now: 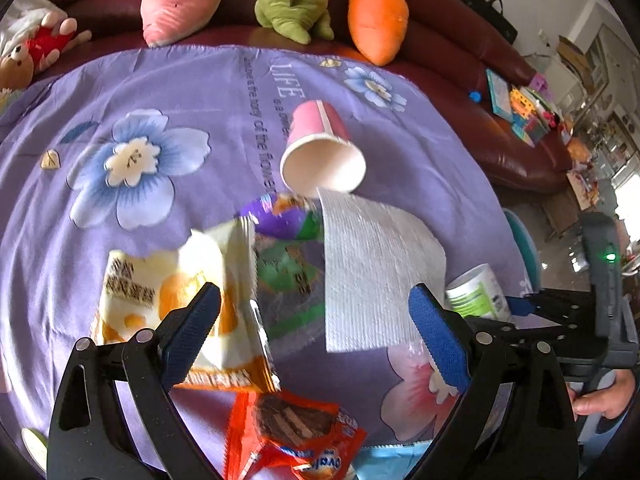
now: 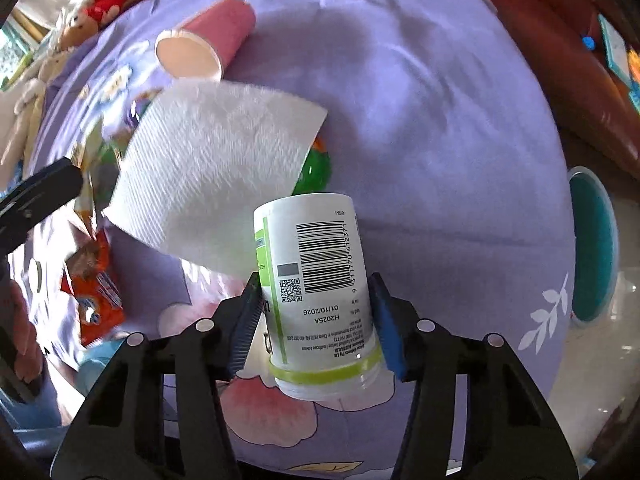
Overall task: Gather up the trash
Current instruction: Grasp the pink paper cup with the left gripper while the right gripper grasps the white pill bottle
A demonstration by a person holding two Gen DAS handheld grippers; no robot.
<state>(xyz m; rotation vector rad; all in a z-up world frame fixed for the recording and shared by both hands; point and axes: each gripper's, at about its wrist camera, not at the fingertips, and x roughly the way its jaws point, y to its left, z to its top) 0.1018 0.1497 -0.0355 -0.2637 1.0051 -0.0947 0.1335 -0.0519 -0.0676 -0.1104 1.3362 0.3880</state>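
Collecting has barely begun as far as I can see: the right gripper (image 2: 314, 320) has its pads clamped on the white bottle (image 2: 316, 280), lying on the purple floral cloth (image 2: 440, 120) over the table. The left gripper (image 1: 316, 332) hangs wide open over the pile, holding nothing. Still lying loose: pink paper cup (image 1: 320, 144), paper towel (image 1: 372, 268), yellow snack bag (image 1: 168, 288), orange wrapper (image 1: 296, 432) (no bin that I can be sure of).
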